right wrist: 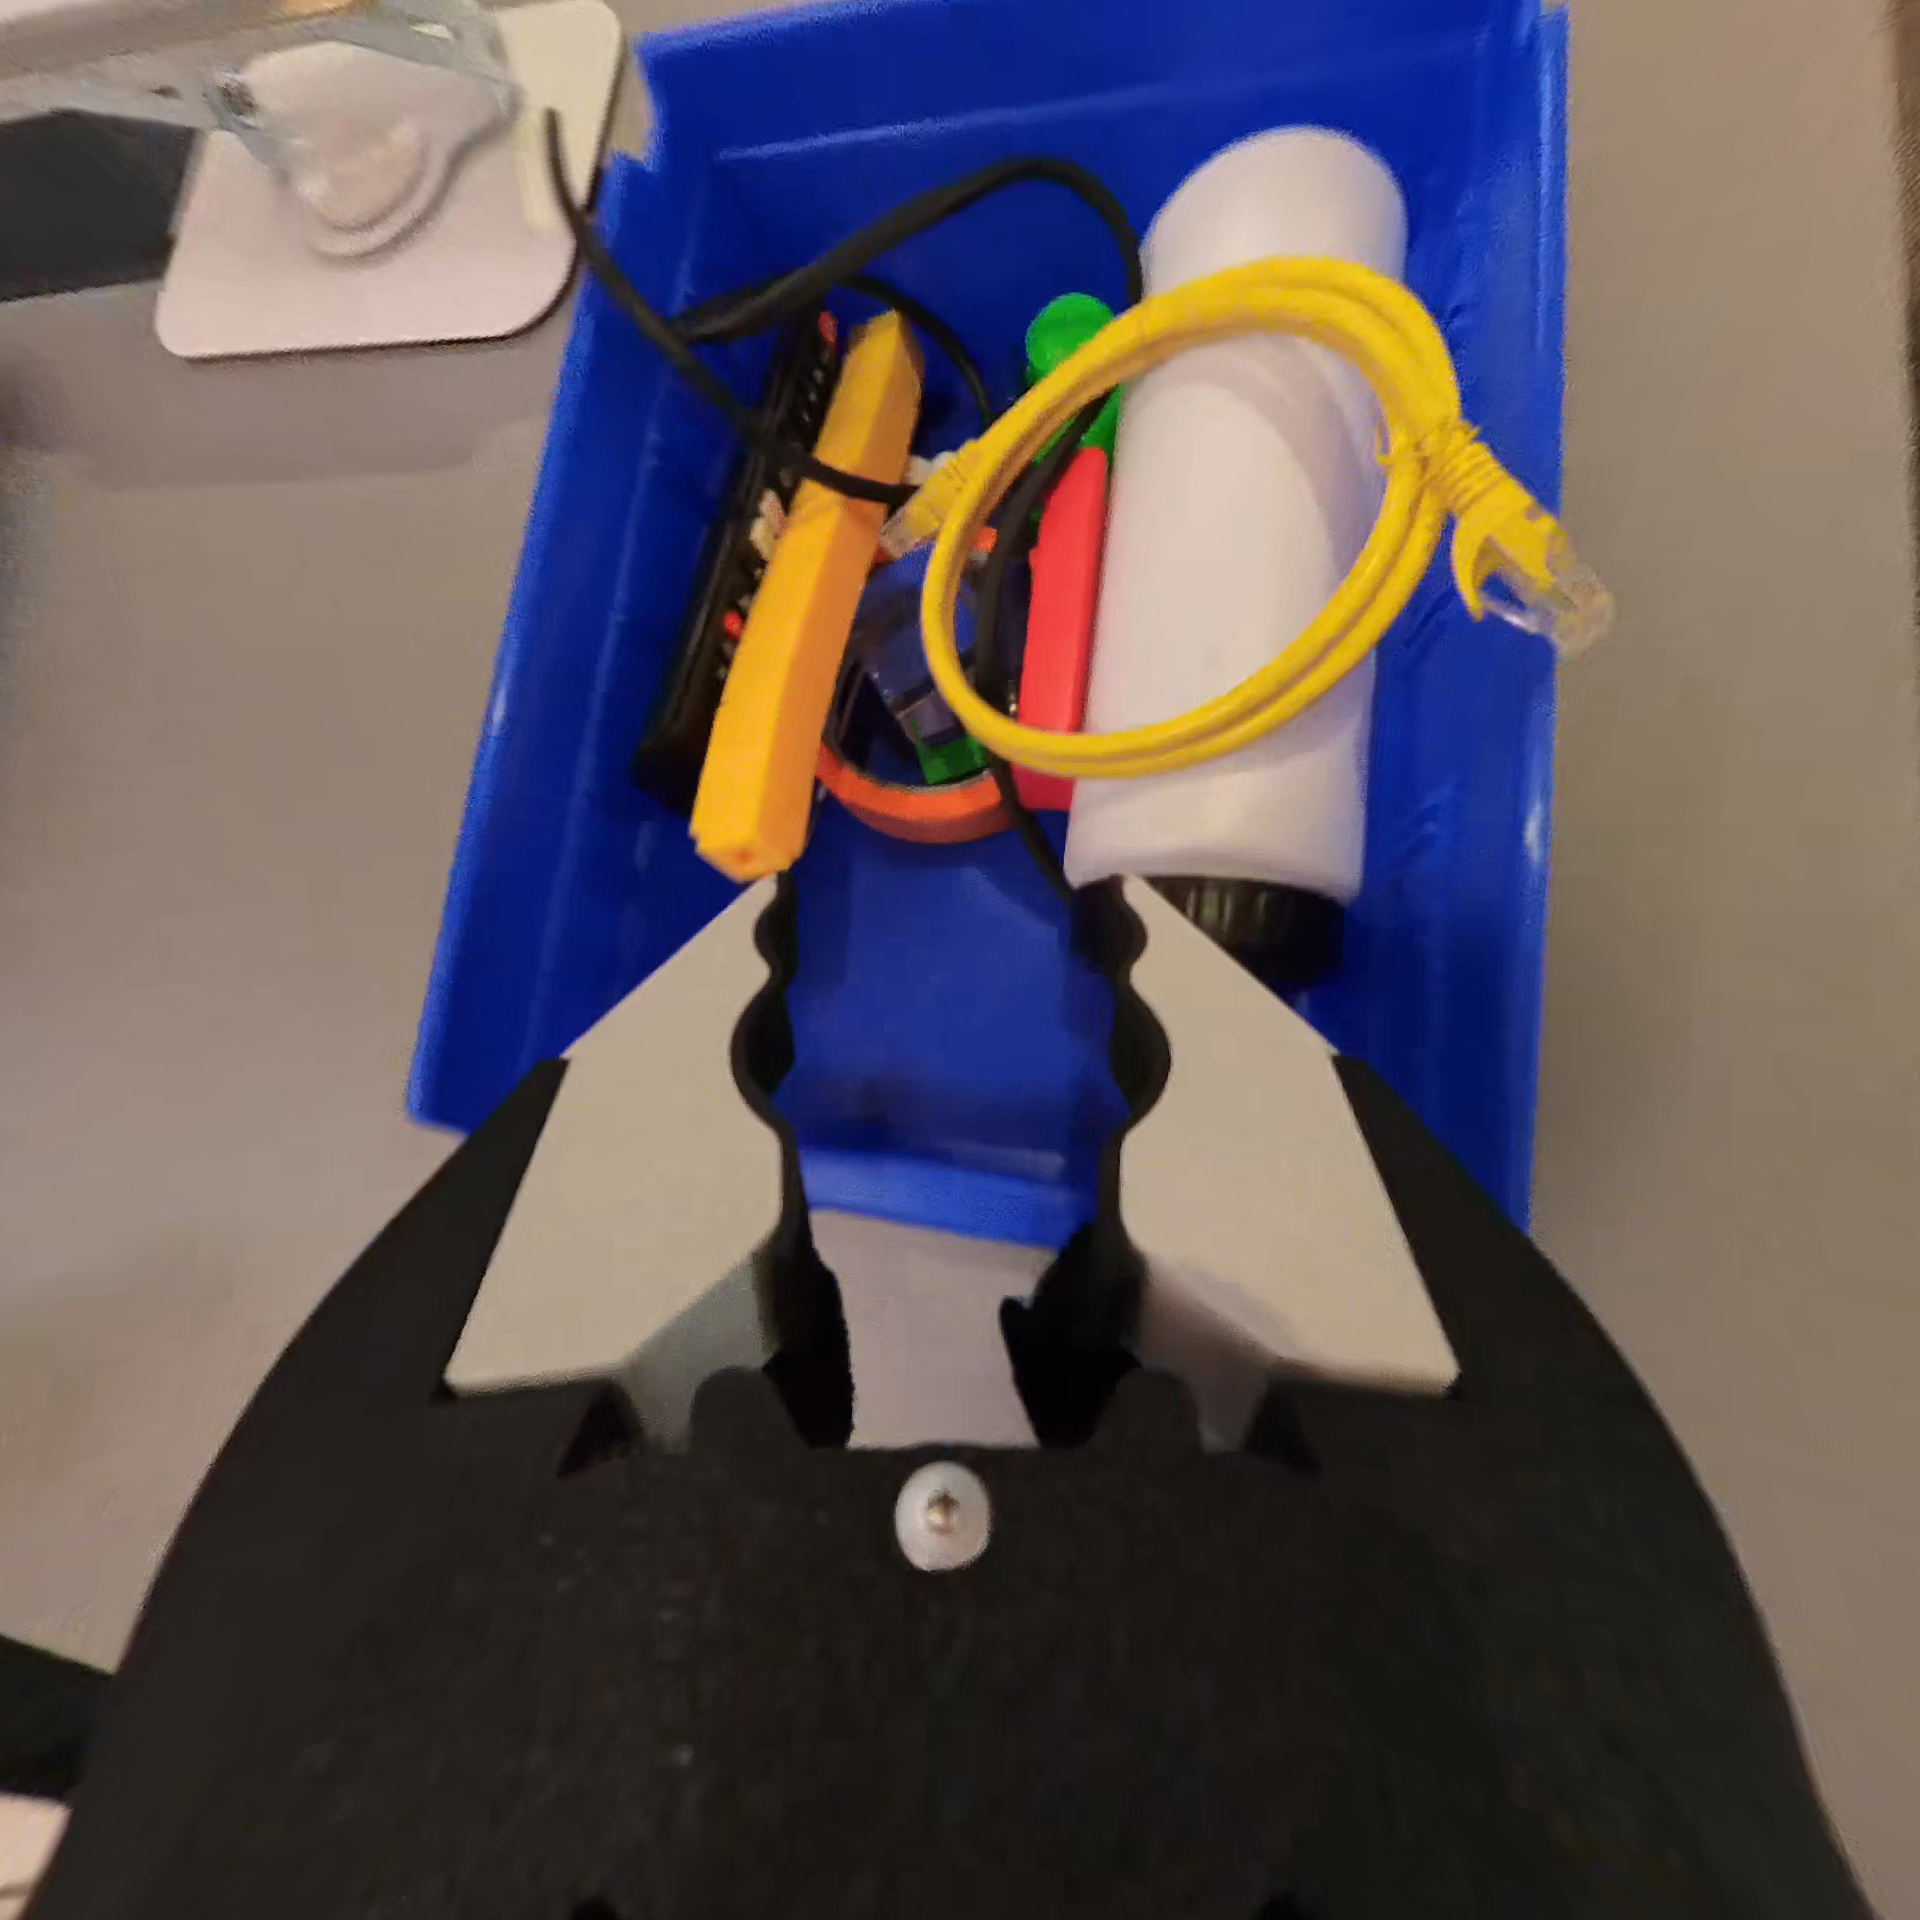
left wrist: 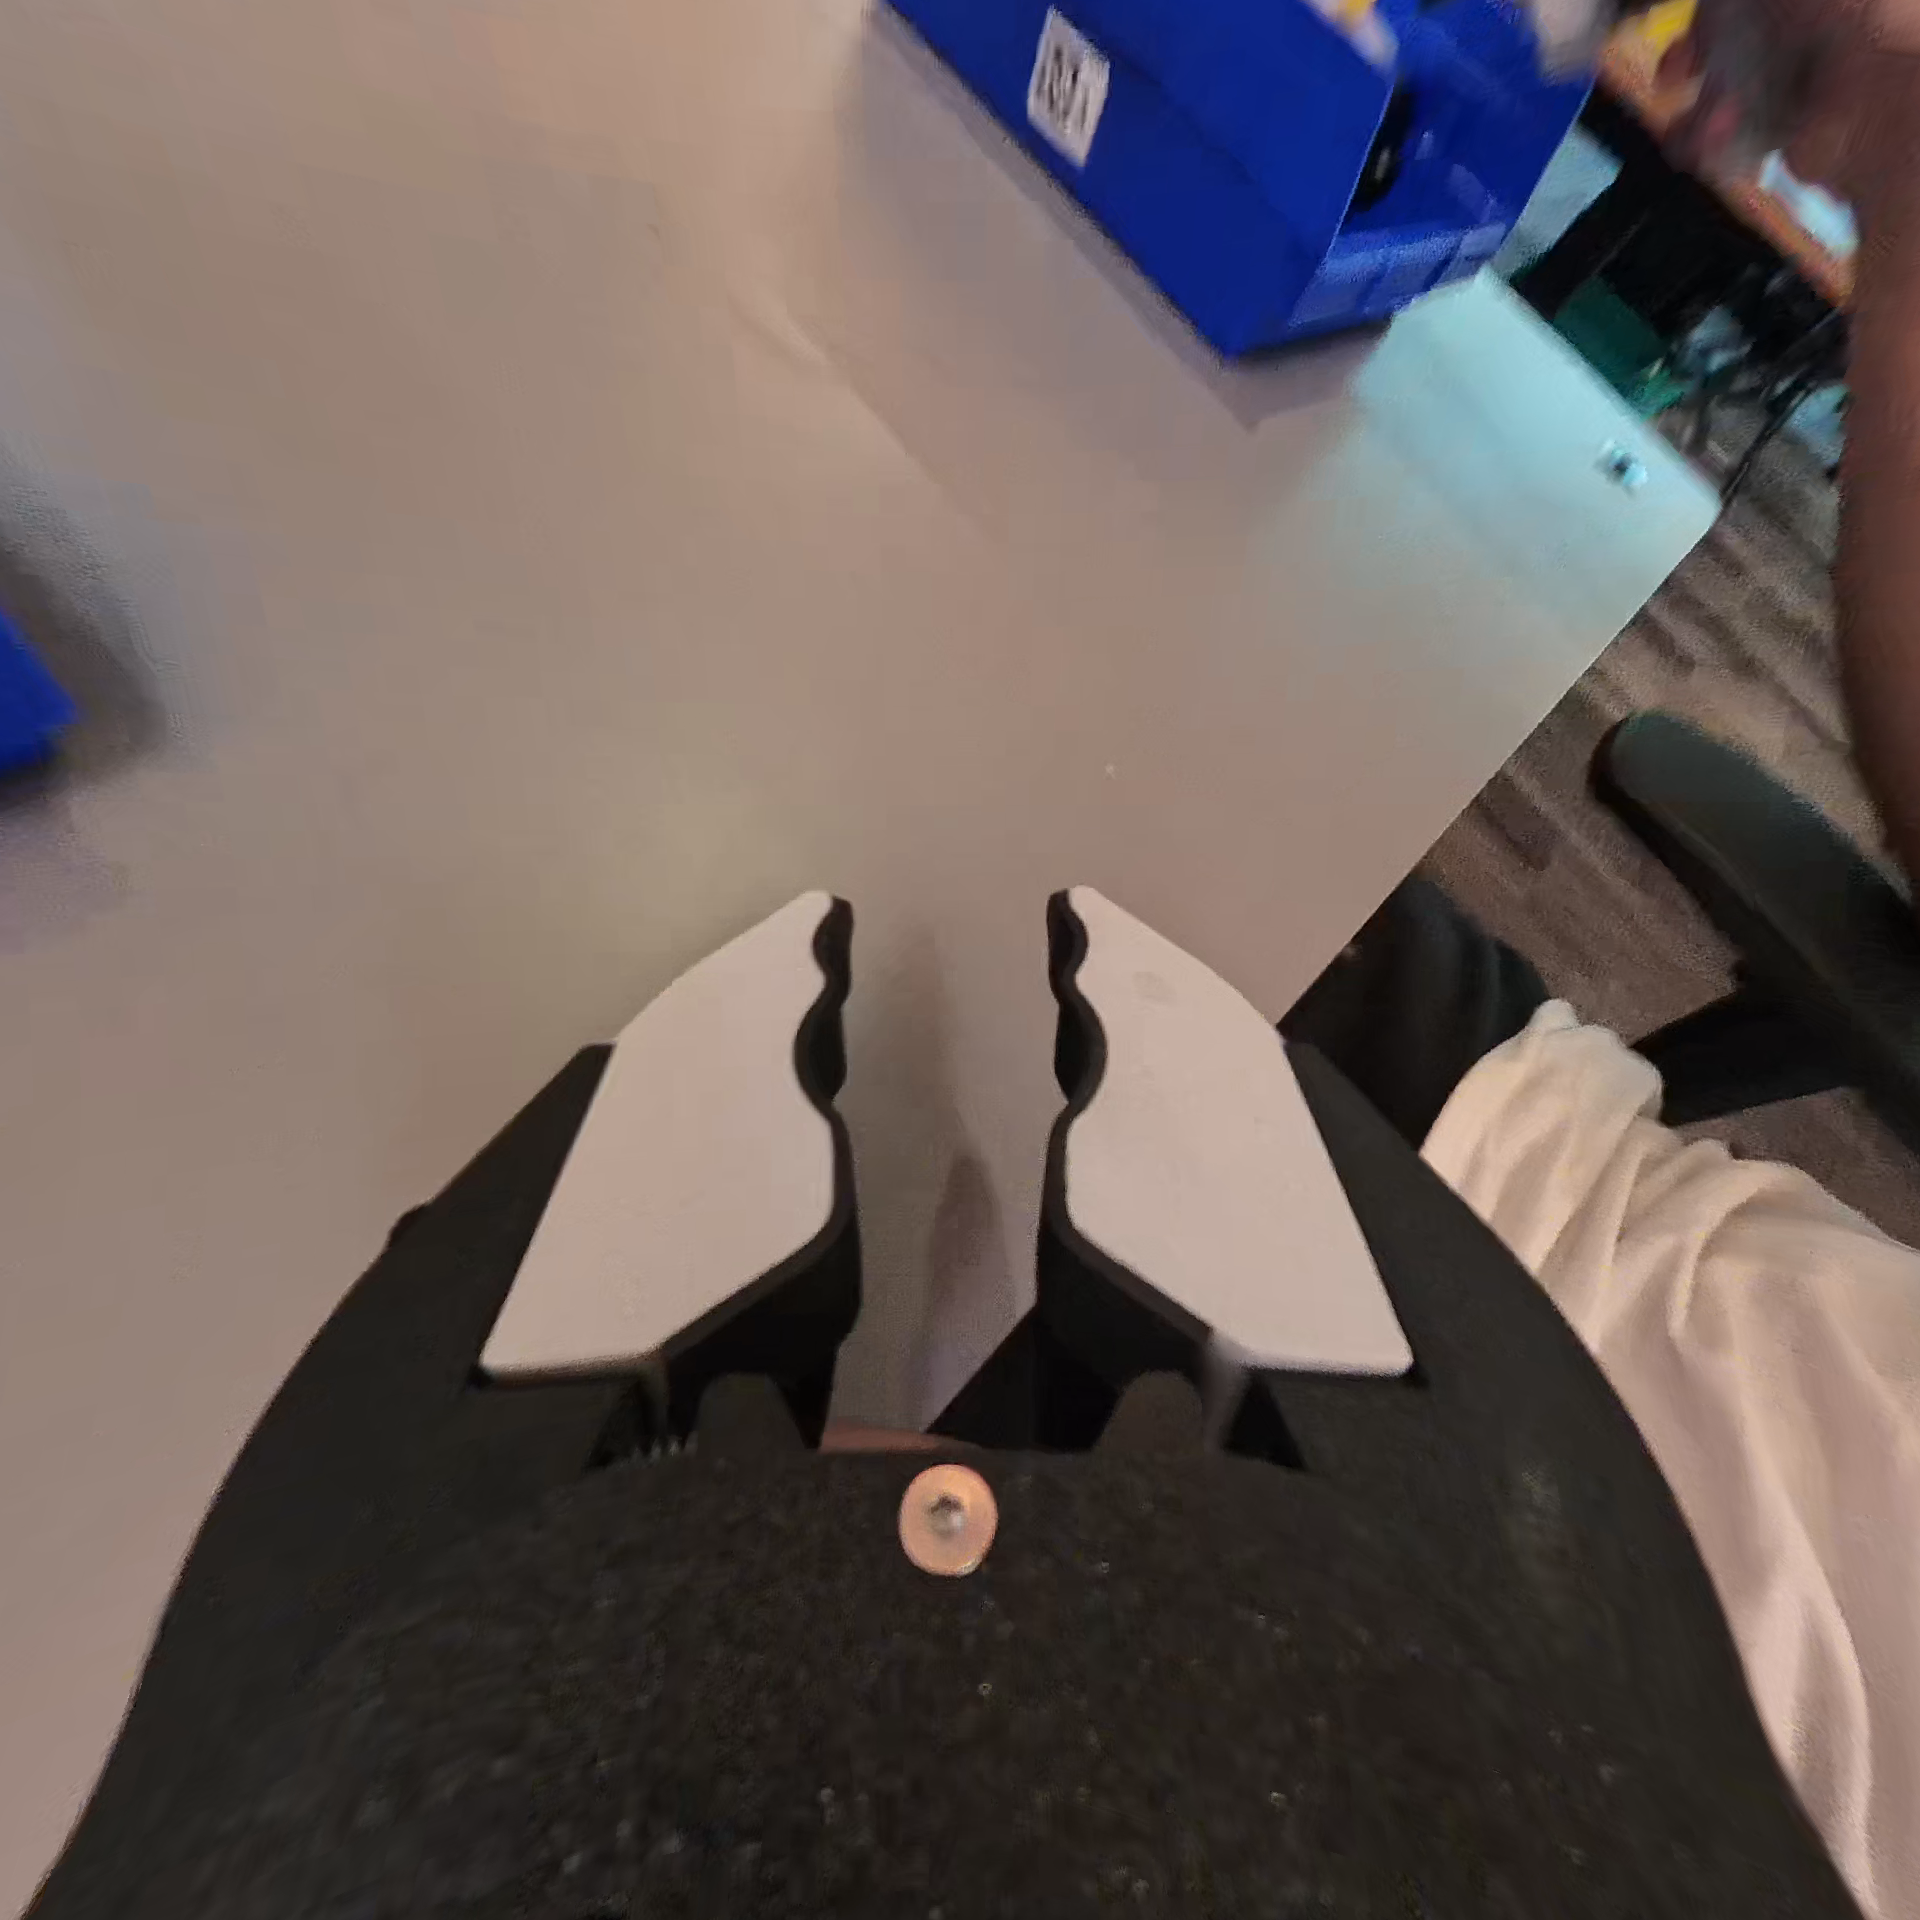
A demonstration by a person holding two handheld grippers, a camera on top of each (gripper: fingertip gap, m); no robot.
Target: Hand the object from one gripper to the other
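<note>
The right gripper (right wrist: 948, 894) hangs with its jaws apart and empty over the near end of a blue bin (right wrist: 582, 790) on the bench (right wrist: 229, 831); just past its tips lie an orange tool (right wrist: 800, 634) and a white cylinder (right wrist: 1236, 582) with a black cap, and a coiled yellow cable (right wrist: 1195, 520) rests across the cylinder; a red block (right wrist: 1065, 623), an orange tape ring (right wrist: 914, 805) and a black cord (right wrist: 831, 270) fill the middle. The left gripper (left wrist: 948, 909) holds its jaws apart over bare bench (left wrist: 520, 468), clasping nothing; a blue box (left wrist: 1195, 187) stands well beyond it.
</note>
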